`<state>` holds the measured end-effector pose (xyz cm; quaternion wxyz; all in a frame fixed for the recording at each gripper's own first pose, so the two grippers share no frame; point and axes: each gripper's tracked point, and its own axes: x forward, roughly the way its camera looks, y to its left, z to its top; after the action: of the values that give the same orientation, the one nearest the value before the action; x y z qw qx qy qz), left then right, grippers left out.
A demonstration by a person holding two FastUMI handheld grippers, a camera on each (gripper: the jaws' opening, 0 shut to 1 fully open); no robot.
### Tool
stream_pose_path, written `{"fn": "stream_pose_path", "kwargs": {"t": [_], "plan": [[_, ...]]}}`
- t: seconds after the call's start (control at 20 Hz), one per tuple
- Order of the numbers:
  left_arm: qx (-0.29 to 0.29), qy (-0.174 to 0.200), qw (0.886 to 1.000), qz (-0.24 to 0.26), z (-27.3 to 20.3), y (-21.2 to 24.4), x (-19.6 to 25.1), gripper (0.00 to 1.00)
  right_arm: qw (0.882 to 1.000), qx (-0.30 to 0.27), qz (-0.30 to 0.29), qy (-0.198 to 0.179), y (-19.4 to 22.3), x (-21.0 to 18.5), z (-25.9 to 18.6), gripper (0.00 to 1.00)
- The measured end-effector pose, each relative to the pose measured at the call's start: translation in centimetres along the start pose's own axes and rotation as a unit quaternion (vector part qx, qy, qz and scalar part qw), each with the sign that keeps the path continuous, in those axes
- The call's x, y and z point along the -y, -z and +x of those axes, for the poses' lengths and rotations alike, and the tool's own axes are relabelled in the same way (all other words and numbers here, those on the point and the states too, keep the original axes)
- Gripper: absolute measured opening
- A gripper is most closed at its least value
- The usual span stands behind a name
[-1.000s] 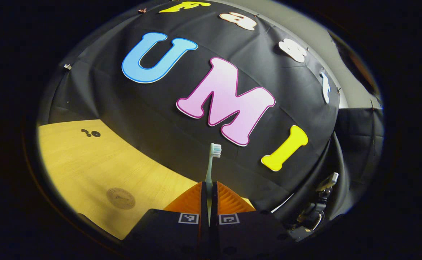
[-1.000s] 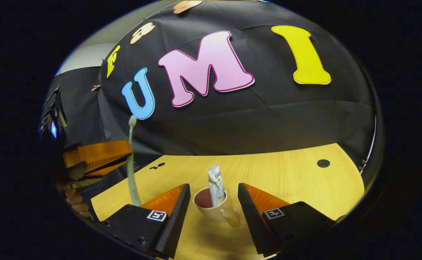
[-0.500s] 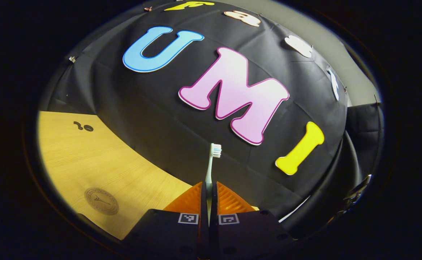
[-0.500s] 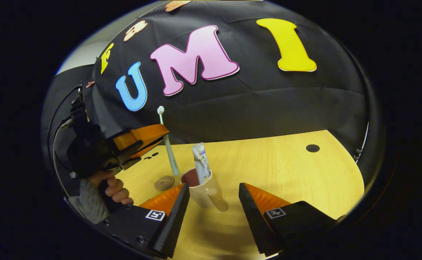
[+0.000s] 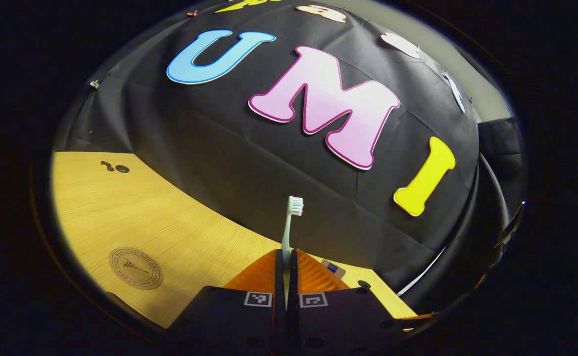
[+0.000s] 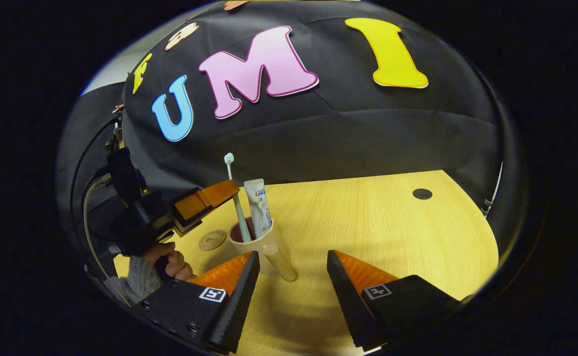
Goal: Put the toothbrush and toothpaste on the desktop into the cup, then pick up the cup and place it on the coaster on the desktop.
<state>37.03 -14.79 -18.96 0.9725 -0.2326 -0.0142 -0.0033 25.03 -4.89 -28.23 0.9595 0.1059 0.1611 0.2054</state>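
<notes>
1. Wood desktop (image 6: 368,222) carries the cup (image 6: 259,244), which sits left of centre in the right gripper view, with its handle pointing toward the camera.
2. Toothpaste (image 6: 260,205) stands upright inside the cup, leaning on the rim.
3. Left gripper (image 5: 285,262) has its fingers pressed together on the toothbrush (image 5: 289,225); in the left gripper view the brush runs straight up from between them, bristles on top.
4. In the right gripper view the left gripper (image 6: 219,194) reaches in from the left of the frame, and the toothbrush (image 6: 234,193) slants down from it with its lower end inside the cup mouth, just beside the toothpaste.
5. The brush's long axis is near upright, tipped slightly to the upper left; it looks lined up with the opening, so letting go should drop it in.
6. Right gripper (image 6: 289,277) is wide open with nothing held, low in the frame, with the cup just ahead and slightly left of the gap.
7. Coaster (image 6: 212,240) lies flat just left of the cup; the right gripper is probably better placed to lift the cup.
</notes>
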Motion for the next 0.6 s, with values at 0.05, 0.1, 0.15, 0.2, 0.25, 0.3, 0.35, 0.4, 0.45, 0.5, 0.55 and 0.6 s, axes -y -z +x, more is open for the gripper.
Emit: {"fn": "stream_pose_path", "kwargs": {"t": [0.05, 0.1, 0.15, 0.2, 0.25, 0.3, 0.35, 0.4, 0.45, 0.5, 0.55, 0.6], "plan": [[-0.001, 0.0, 1.0, 0.009, 0.0, 0.5, 0.0, 0.06, 1.0, -0.002, 0.0, 0.002, 0.1, 0.2, 0.1, 0.84], [-0.002, 0.001, 1.0, 0.017, 0.0, 0.8, 0.1, 0.06, 1.0, -0.003, 0.0, 0.005, 0.3, 0.4, 0.0, 0.84], [-0.002, 0.001, 1.0, 0.025, 0.0, 1.2, 0.1, 0.06, 1.0, -0.005, -0.001, 0.01, 0.4, 0.7, 0.0, 0.84], [-0.003, 0.001, 0.999, 0.033, 0.0, 1.5, 0.1, 0.06, 1.0, -0.005, -0.001, 0.016, 0.4, 1.0, 0.0, 0.84], [-0.002, 0.0, 0.999, 0.042, -0.1, 1.9, 0.1, 0.06, 1.0, -0.004, 0.0, 0.019, 0.4, 1.1, 0.0, 0.84], [-0.002, 0.0, 0.999, 0.05, -0.1, 2.1, 0.2, 0.06, 1.0, -0.006, 0.002, 0.018, 0.5, 1.1, -0.1, 0.84], [-0.001, -0.003, 0.998, 0.058, -0.1, 2.4, 0.1, 0.06, 1.0, -0.008, 0.003, 0.019, 0.5, 1.2, -0.2, 0.84], [0.002, -0.008, 0.998, 0.067, -0.1, 2.5, -0.1, 0.06, 1.0, -0.008, 0.003, 0.022, 0.4, 1.4, -0.2, 0.84], [0.003, -0.012, 0.997, 0.076, -0.2, 2.8, -0.3, 0.06, 1.0, -0.01, 0.002, 0.023, 0.4, 1.5, -0.2, 0.84], [0.002, -0.013, 0.996, 0.084, -0.3, 3.0, -0.3, 0.0, 1.0, -0.011, 0.003, 0.023, 0.5, 1.5, -0.3, 0.84], [0.003, -0.012, 0.996, 0.09, -0.5, 3.2, -0.3, 0.06, 1.0, -0.014, 0.004, 0.021, 0.6, 1.4, -0.3, 0.84], [0.004, -0.009, 0.996, 0.094, -0.7, 3.2, -0.3, 0.06, 1.0, -0.017, 0.004, 0.02, 0.7, 1.3, -0.3, 0.85]]}}
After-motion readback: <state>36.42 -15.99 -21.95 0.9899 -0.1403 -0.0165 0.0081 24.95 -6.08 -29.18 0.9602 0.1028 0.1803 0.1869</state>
